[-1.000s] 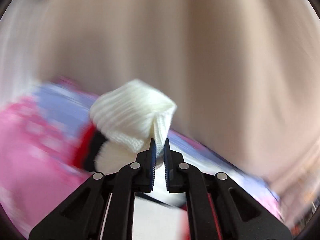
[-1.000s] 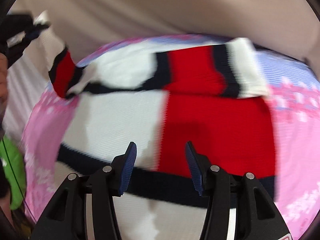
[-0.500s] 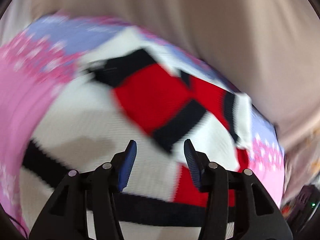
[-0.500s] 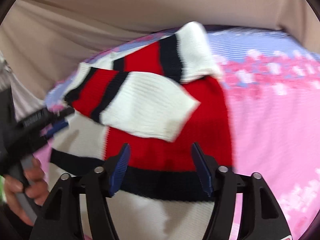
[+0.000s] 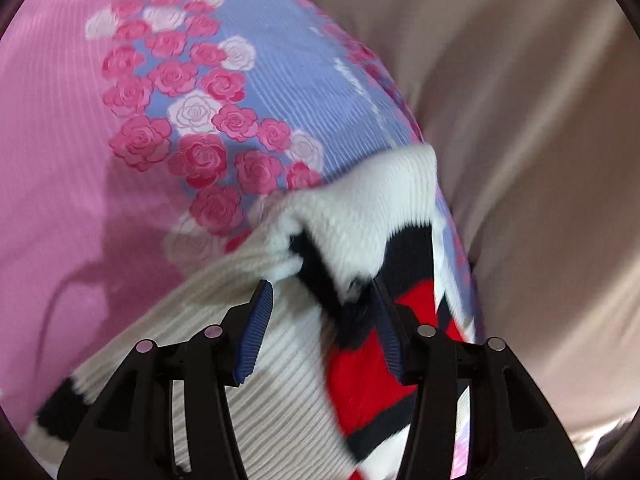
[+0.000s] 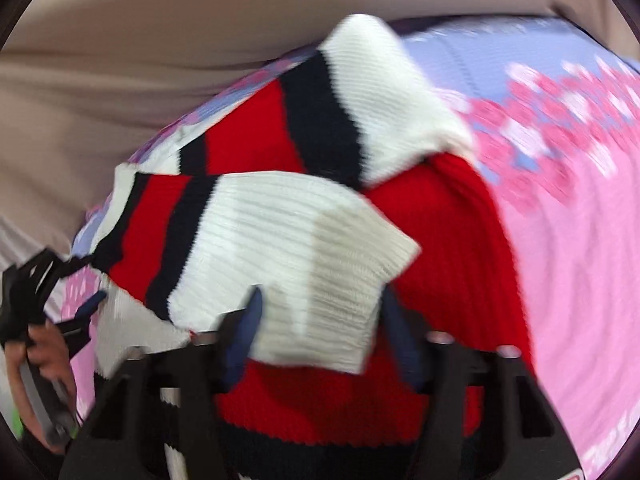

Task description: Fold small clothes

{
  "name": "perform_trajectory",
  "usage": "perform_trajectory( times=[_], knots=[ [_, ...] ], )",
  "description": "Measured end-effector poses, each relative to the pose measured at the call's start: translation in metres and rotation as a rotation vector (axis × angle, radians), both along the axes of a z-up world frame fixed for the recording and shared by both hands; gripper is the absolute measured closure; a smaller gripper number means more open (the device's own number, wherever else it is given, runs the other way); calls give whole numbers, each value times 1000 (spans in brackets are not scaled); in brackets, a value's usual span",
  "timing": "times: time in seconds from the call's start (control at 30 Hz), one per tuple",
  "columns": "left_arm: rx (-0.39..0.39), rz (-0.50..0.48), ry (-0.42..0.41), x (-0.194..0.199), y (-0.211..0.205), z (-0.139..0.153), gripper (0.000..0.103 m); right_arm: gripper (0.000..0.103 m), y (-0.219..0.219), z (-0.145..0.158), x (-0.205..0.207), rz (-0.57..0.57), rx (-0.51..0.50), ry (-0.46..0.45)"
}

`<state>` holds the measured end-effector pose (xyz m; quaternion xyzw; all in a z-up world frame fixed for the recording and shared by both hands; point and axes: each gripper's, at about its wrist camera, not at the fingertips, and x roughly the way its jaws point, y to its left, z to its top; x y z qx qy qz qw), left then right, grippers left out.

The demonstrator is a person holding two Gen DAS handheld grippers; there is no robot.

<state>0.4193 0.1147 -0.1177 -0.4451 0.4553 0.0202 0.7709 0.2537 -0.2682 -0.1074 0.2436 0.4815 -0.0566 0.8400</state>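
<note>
Floral sheet (image 5: 192, 128) under a striped sweater (image 6: 448, 248).
Right gripper (image 6: 320, 320) closing around the near cuff (image 6: 320, 280), grip unclear; left gripper (image 5: 324, 316) open at the collar (image 5: 360, 208).

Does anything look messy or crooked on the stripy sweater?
Yes. The two sleeves are folded across the sweater crookedly: they cross at a slant, and one white cuff pokes out past the red edge onto the flowery sheet. Nothing looks torn.
</note>
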Motion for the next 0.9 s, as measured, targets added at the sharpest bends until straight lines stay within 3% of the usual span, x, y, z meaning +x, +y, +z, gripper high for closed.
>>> perform_trajectory(
  times=[0.03, 0.07, 0.1, 0.2, 0.27, 0.3, 0.33, 0.4, 0.47, 0.57, 0.7, 0.73, 0.8, 0.83, 0.9],
  knots=[
    [-29, -5, 2, 9, 0, -3, 61, 94, 1, 0, 8, 20, 0, 2],
    [-46, -24, 3, 15, -7, -7, 80, 94, 2, 6, 19, 47, 7, -10],
    [-53, -36, -1, 20, -9, -4, 90, 94, 1, 19, 26, 63, 0, -44],
    [33, -50, -49, 27, -15, 19, 94, 94, -13, 100, 42, 106, -55, -258],
    [87, -60, -61, 31, -21, 25, 94, 94, -28, 135, 51, 115, -100, -344],
    [84, -73, -55, 32, -25, 22, 94, 94, -38, 138, 55, 123, -119, -352],
    [90, -80, -38, 27, -28, 19, 94, 94, -46, 130, 64, 134, -139, -326],
    [128, -88, 9, 30, -38, 3, 94, 93, -64, 75, 92, 130, -183, -155],
    [131, -92, 53, 31, -44, -14, 92, 94, -83, 10, 109, 83, -121, 32],
    [142, -86, 19, 31, -41, -17, 90, 89, -91, 8, 104, 53, -31, -41],
    [149, -64, 2, 42, -34, -15, 89, 79, -94, 18, 114, 44, -7, -91],
    [167, -63, -1, 32, -33, -9, 89, 88, -91, 16, 112, 60, -12, -84],
    [180, -74, 13, 36, -31, -14, 90, 93, -91, 1, 118, 80, -49, -16],
    [172, -76, 8, 35, -31, -15, 90, 94, -92, 3, 110, 53, -38, -25],
    [183, -97, 2, 36, -30, -14, 90, 85, -80, 25, 102, -13, -108, -51]
  ],
)
